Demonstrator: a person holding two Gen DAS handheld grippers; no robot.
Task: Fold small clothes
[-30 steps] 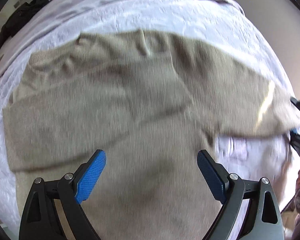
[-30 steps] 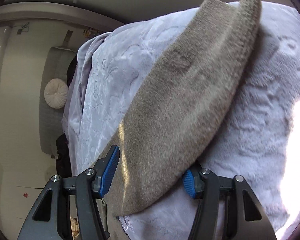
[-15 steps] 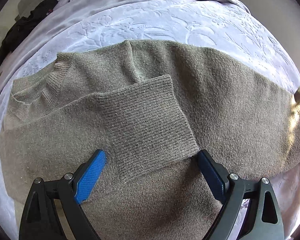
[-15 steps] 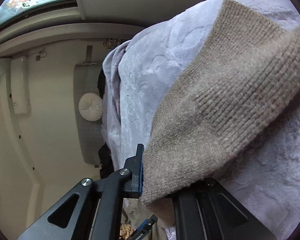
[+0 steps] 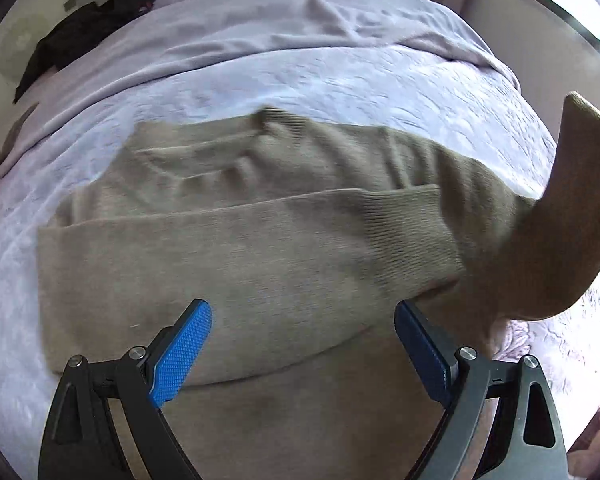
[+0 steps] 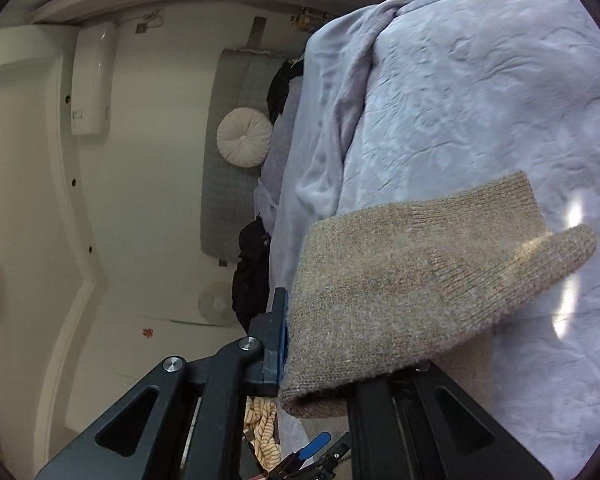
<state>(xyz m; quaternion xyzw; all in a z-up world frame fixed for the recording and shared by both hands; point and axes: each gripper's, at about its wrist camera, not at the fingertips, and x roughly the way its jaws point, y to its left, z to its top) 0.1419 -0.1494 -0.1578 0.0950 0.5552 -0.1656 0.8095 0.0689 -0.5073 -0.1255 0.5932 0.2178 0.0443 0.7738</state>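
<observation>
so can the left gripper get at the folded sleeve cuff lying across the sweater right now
Probably yes. The left gripper is open and hangs just above the sweater, and the ribbed cuff lies ahead of its right finger with nothing over it. The sleeve held by the right gripper rises further right, clear of it.

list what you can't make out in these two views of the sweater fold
- Sweater hem: left wrist view, cut off by the bottom edge behind the open left hand-held gripper.
- Right hand-held gripper far finger: right wrist view, covered by the pinched sleeve.
- Collar: left wrist view, motion-blurred.
</observation>
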